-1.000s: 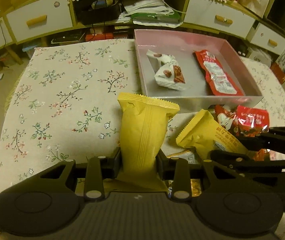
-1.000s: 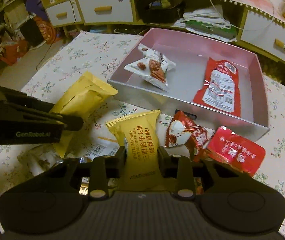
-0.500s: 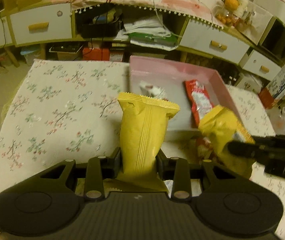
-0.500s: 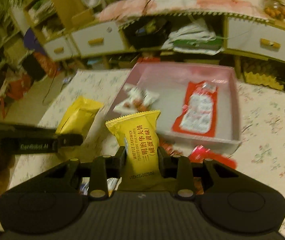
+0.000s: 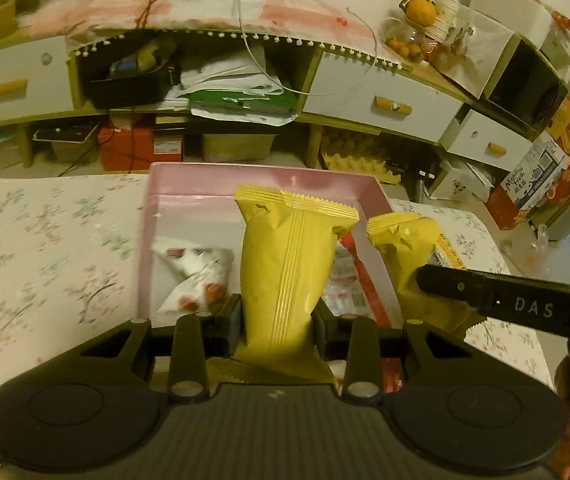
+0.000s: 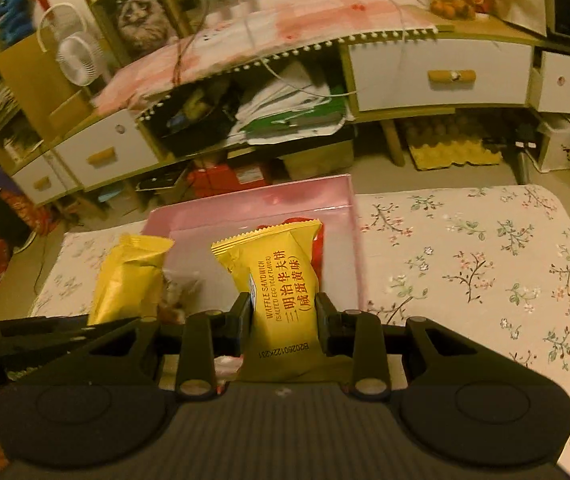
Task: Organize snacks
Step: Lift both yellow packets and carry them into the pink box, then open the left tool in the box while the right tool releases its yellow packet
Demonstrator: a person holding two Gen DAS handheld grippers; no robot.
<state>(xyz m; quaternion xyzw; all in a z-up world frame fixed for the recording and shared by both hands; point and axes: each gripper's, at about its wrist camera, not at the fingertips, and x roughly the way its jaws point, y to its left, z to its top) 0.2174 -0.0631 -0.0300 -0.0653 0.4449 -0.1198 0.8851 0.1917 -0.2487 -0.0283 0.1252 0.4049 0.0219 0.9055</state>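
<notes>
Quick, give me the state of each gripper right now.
Left gripper: shut on a plain yellow snack packet.
Right gripper: shut on a yellow waffle sandwich packet.

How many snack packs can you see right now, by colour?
Yellow: 2, one in the left claw (pack), one in the right claw (pack).
White with red: 1, in the pink box (pack).
Red: 1, in the box, mostly hidden (pack).
Total: 4. A red bit below the left claw is too hidden to count.
</notes>
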